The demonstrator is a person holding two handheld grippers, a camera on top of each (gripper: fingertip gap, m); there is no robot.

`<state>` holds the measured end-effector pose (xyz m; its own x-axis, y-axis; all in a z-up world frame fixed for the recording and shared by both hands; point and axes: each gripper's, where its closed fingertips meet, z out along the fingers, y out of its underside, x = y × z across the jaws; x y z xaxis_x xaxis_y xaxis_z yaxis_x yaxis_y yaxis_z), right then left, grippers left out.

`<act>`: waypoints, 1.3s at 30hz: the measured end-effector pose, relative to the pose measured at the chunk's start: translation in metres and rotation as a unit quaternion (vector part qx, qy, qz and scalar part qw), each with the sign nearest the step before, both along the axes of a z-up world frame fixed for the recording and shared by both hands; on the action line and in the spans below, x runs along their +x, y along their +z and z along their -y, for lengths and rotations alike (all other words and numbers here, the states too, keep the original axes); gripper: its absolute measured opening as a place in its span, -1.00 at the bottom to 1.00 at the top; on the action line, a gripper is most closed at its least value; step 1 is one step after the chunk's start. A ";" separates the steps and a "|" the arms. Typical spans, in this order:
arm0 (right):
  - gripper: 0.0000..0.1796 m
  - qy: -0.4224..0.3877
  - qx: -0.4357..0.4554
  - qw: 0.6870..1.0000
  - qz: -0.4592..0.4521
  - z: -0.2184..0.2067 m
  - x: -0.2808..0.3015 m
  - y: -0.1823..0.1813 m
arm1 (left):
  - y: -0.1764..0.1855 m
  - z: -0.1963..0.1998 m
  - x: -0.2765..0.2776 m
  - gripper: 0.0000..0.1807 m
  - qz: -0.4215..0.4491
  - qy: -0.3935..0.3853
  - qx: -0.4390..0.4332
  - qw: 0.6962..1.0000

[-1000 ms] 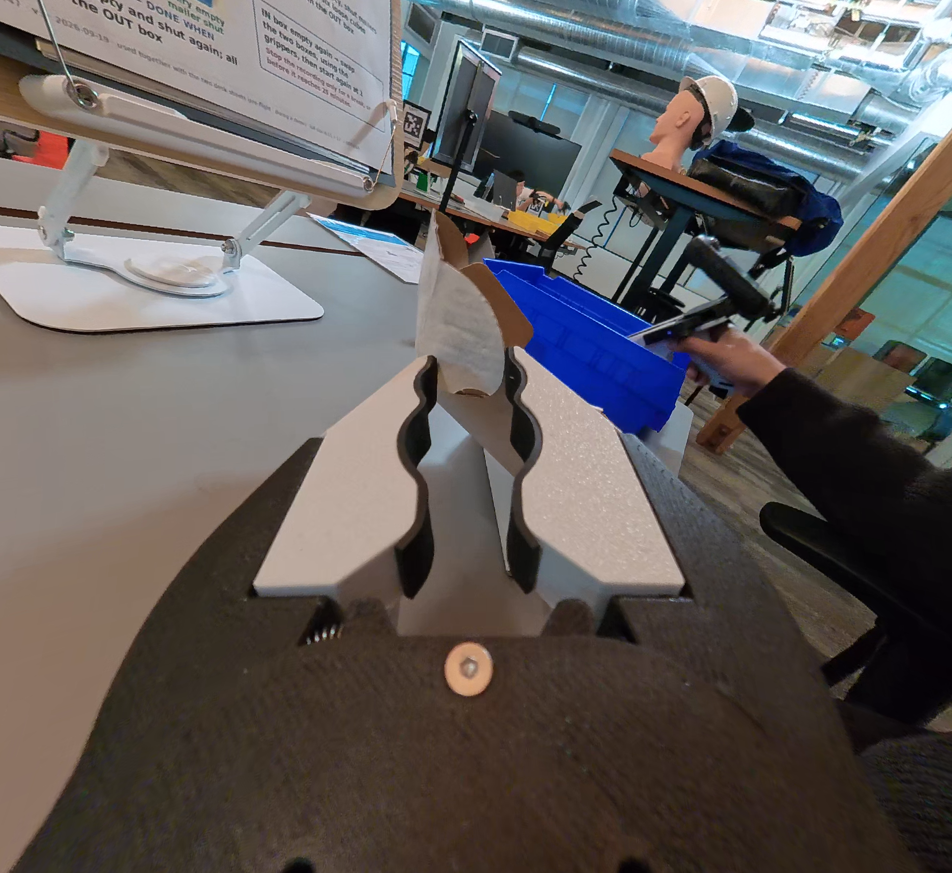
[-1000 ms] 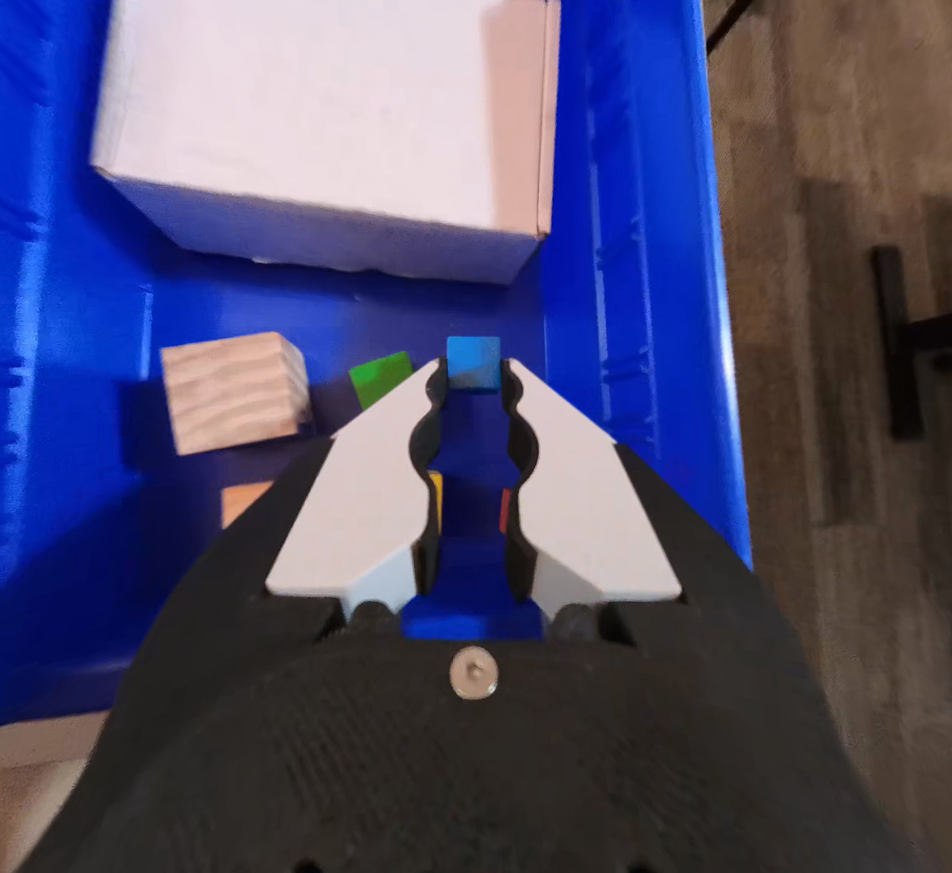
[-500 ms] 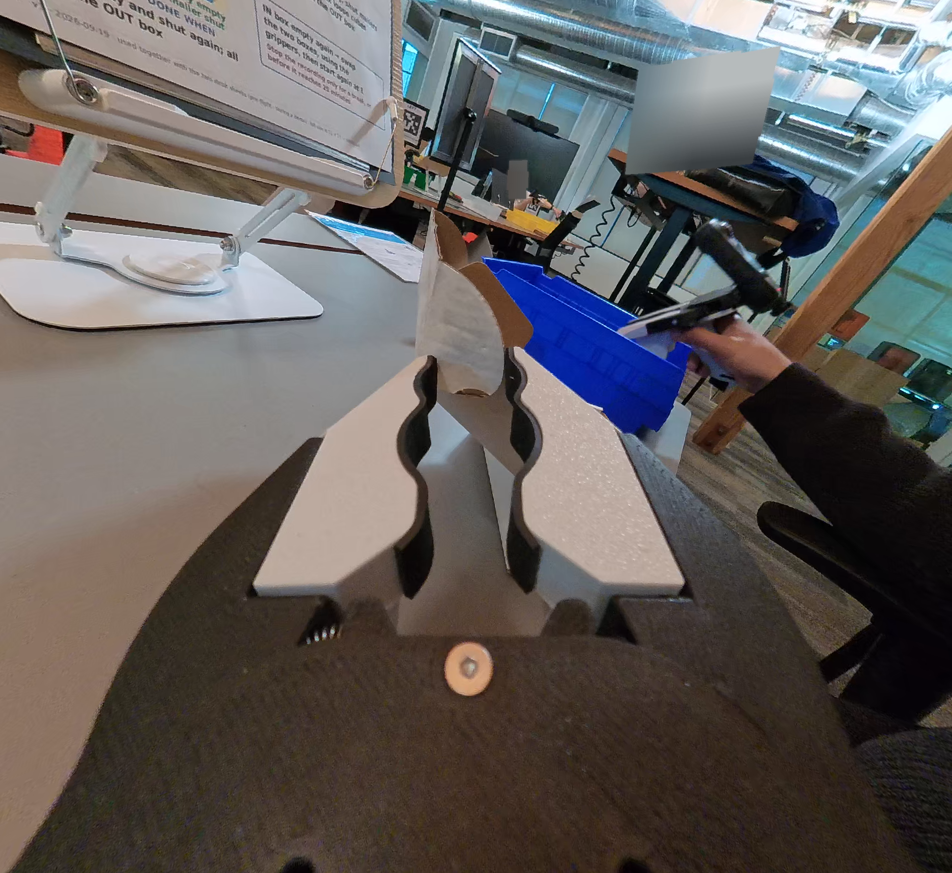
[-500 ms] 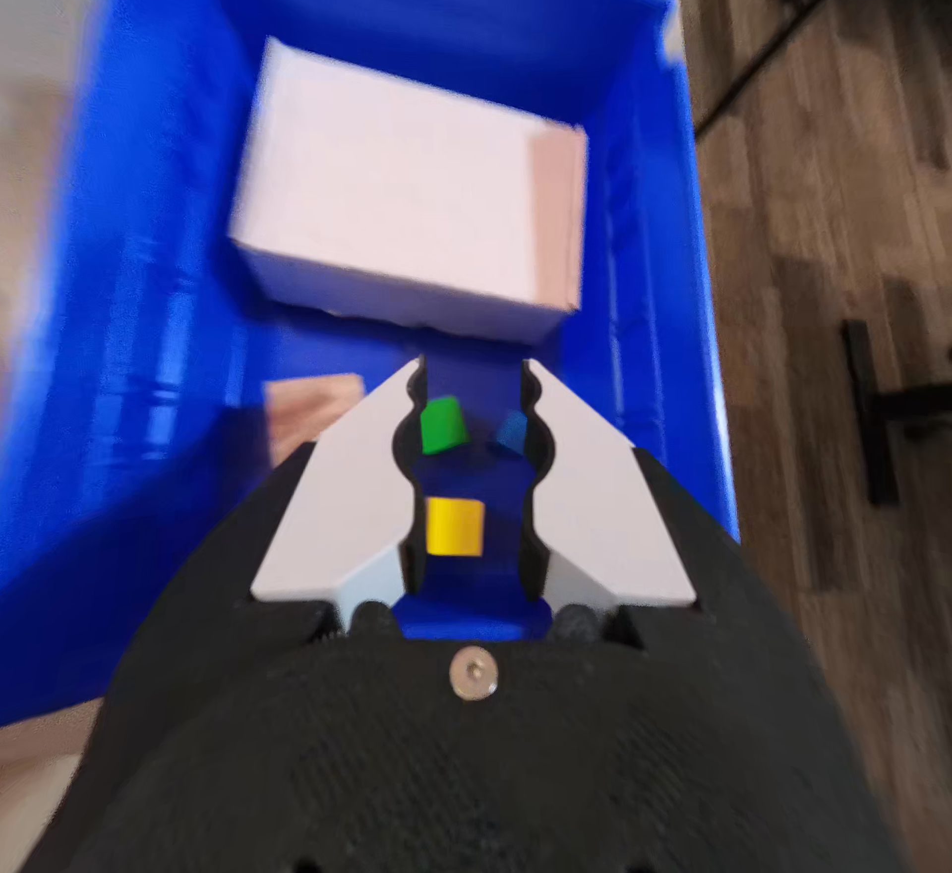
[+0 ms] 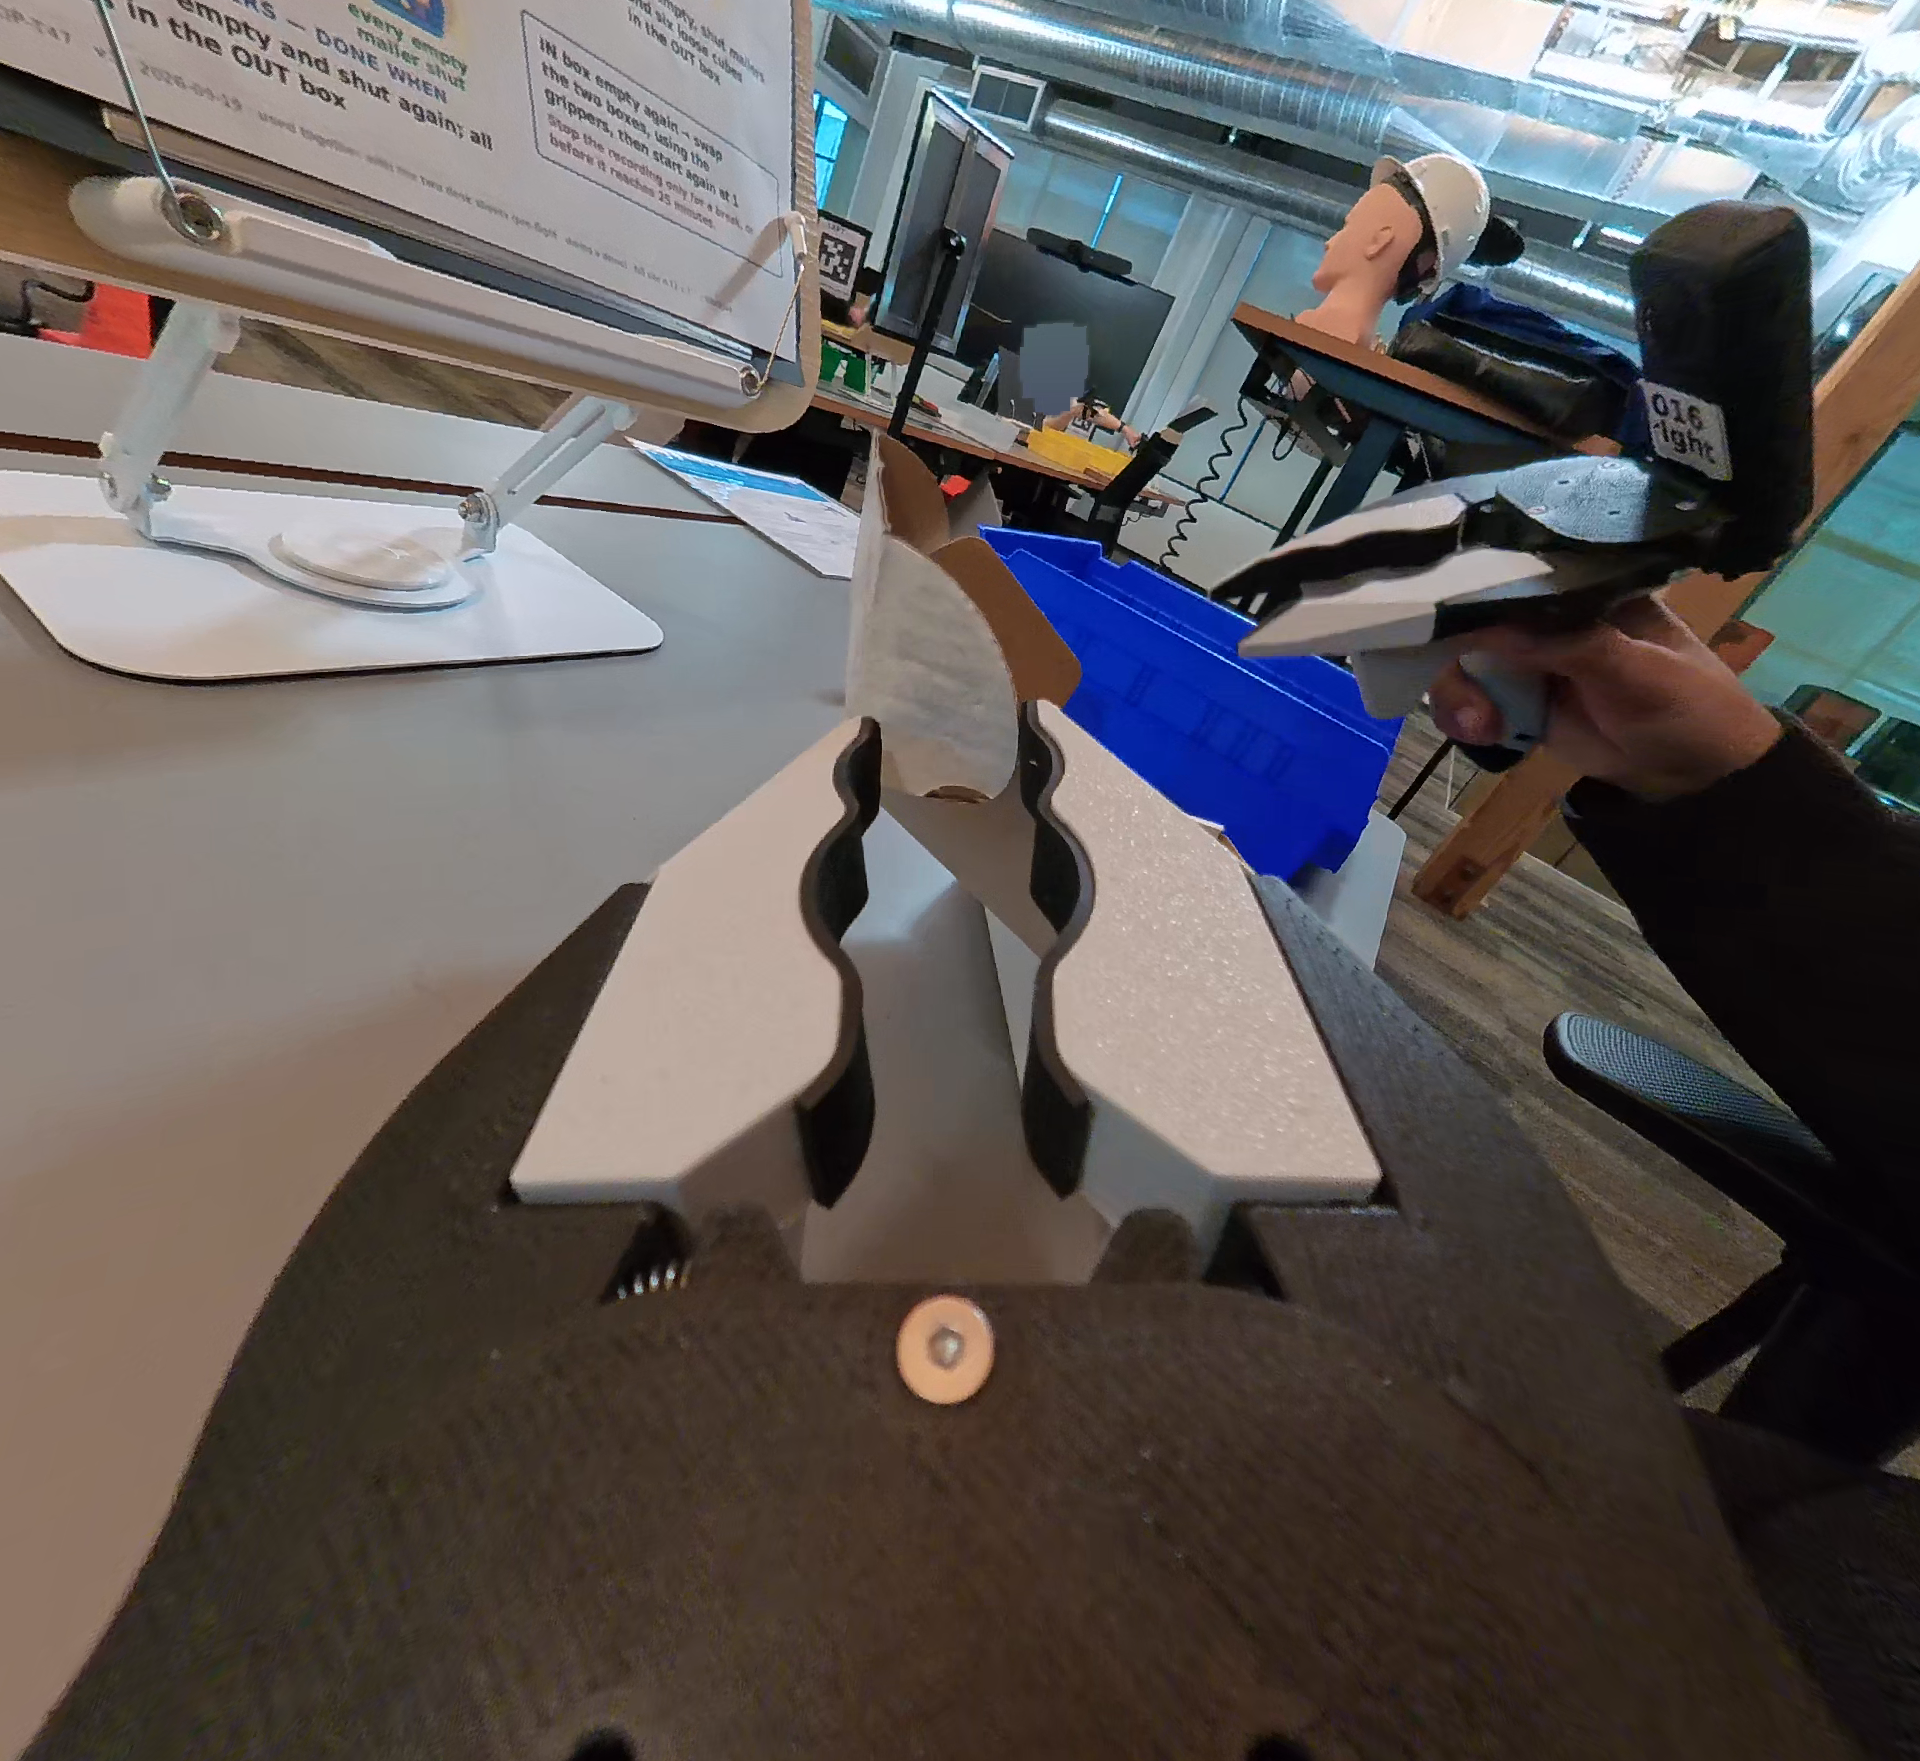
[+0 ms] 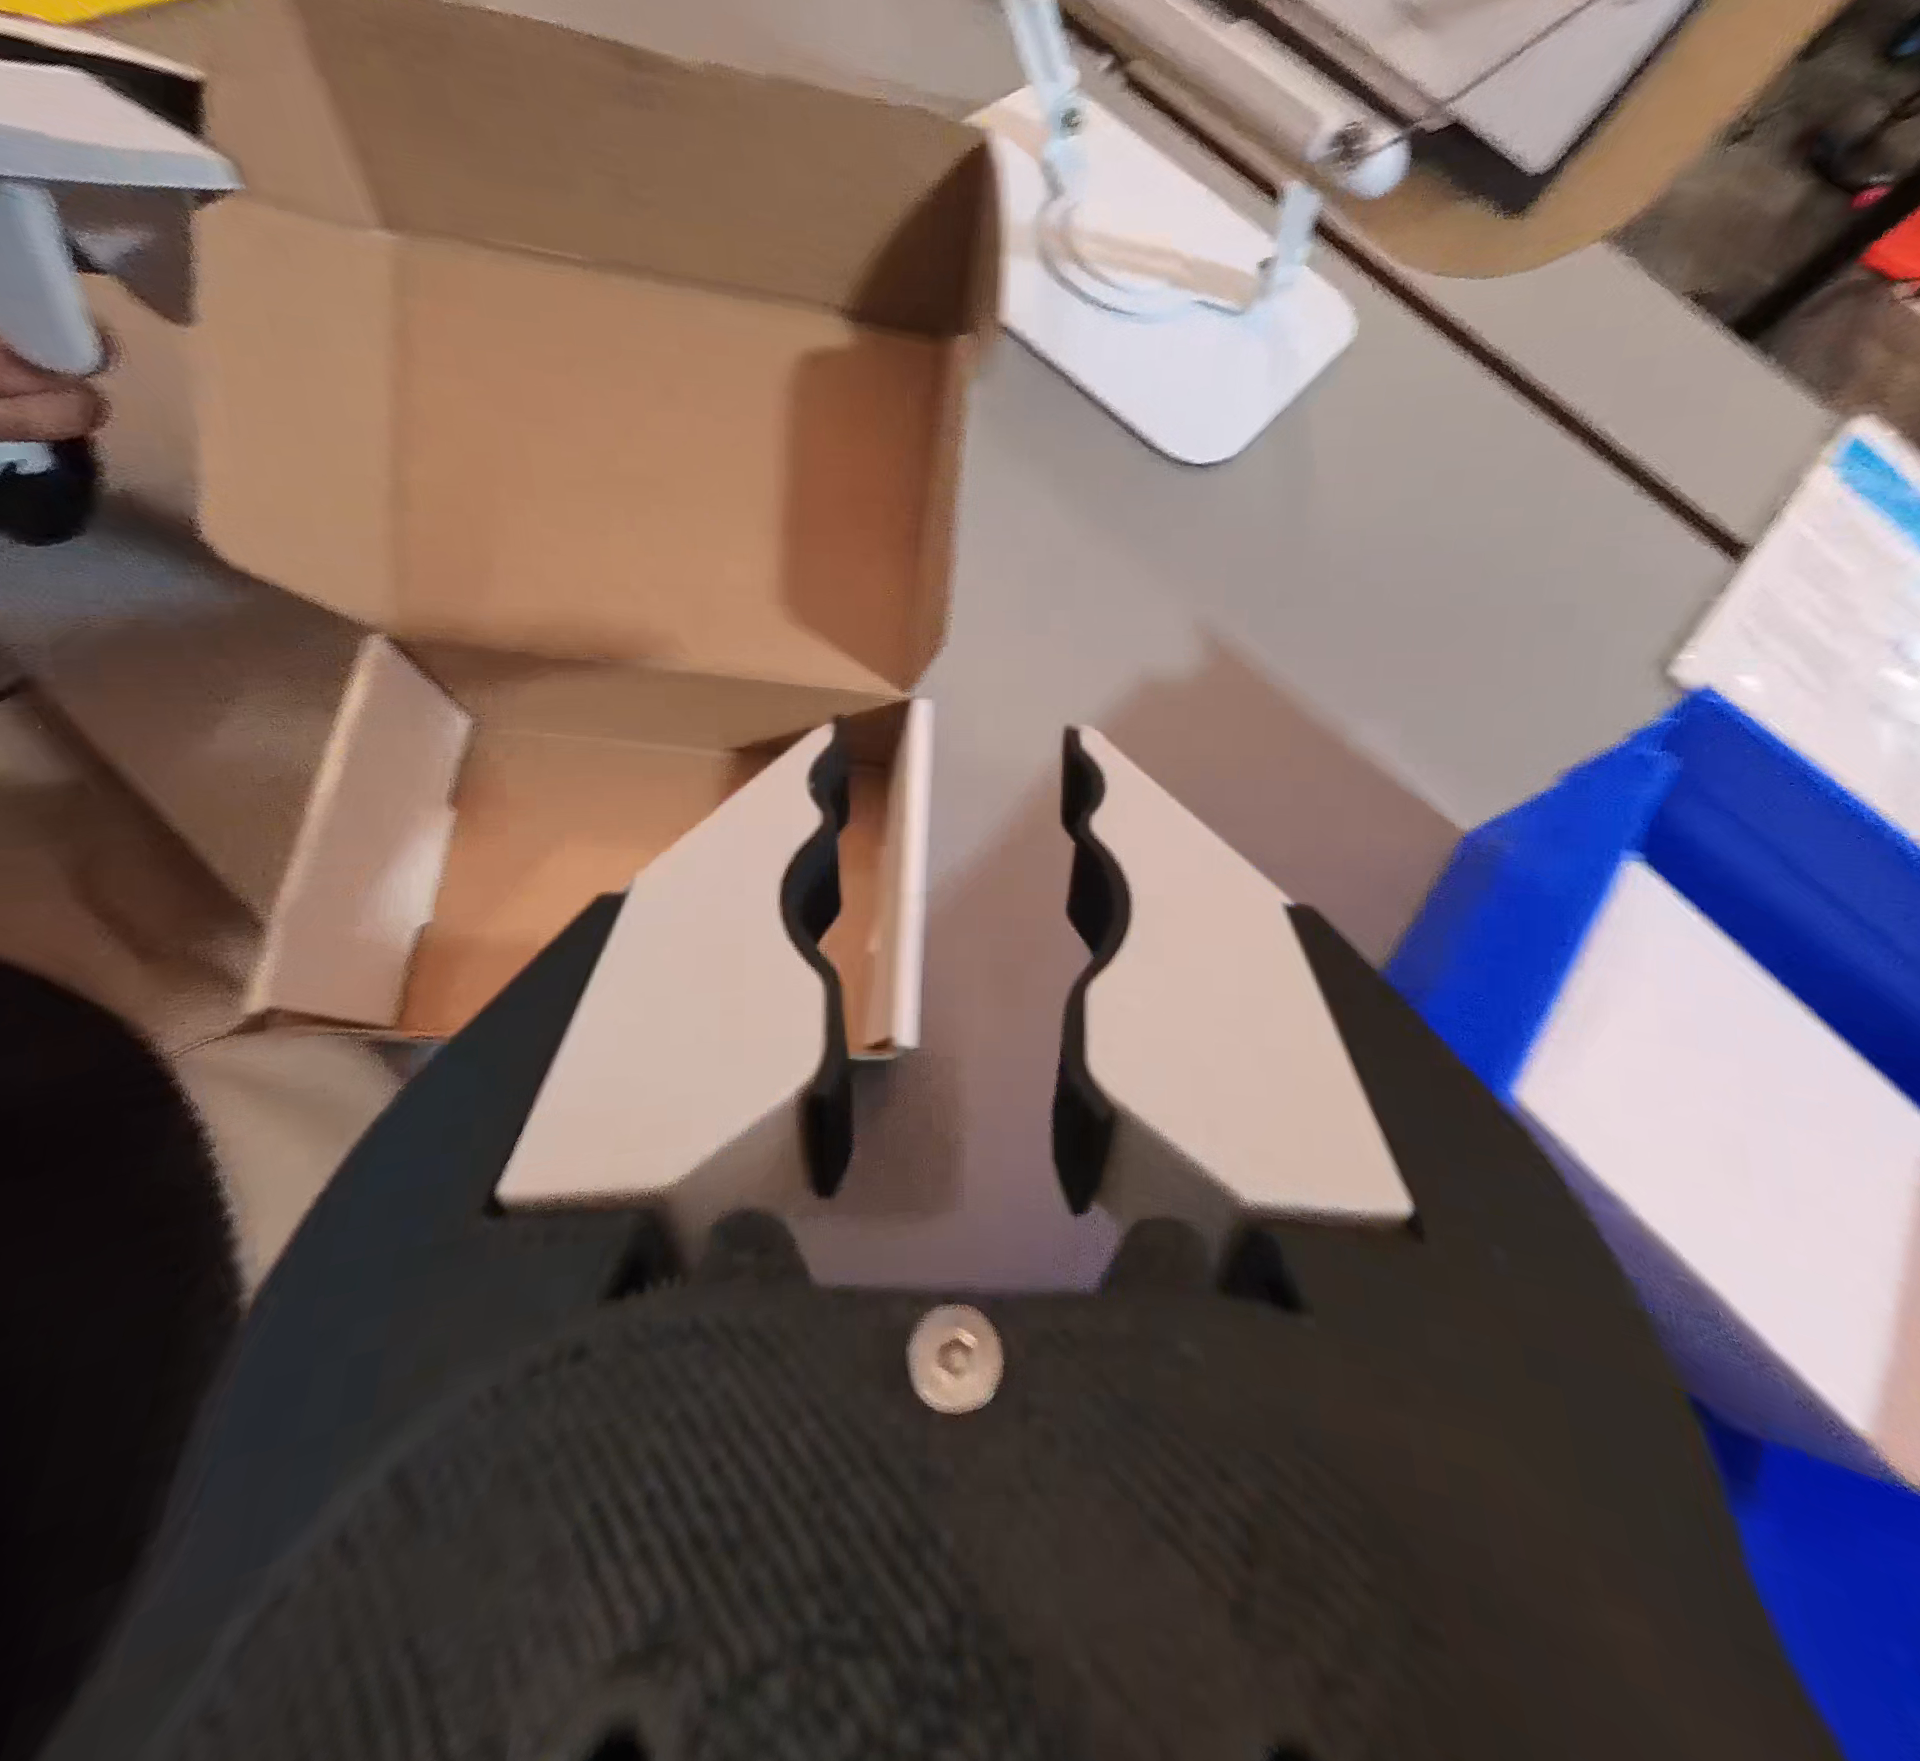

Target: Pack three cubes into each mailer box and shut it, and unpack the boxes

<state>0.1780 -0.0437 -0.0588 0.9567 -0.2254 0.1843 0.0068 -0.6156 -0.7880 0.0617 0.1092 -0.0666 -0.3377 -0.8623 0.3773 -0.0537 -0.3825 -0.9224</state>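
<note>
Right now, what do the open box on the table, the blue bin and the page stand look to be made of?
Open box: corrugated cardboard, matte brown inside and white outside, judging by its creased folds and flaps. Blue bin: likely moulded plastic, glossy with ribbed walls. Page stand: smooth white, probably painted metal, with thin struts and screws; plastic cannot be ruled out.

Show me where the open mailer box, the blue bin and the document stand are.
open mailer box (image 6: pixel 582 454), right wrist view, on its brown inside wall.
blue bin (image 5: pixel 1195 714), left wrist view, on its outer side wall.
document stand (image 6: pixel 1195 361), right wrist view, on its white base plate.
</note>
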 end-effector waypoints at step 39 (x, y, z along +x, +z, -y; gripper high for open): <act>-0.35 0.017 0.073 0.984 -0.163 0.007 -0.070 -0.091 | -0.034 0.036 0.018 -0.59 -0.101 0.018 0.114 0.988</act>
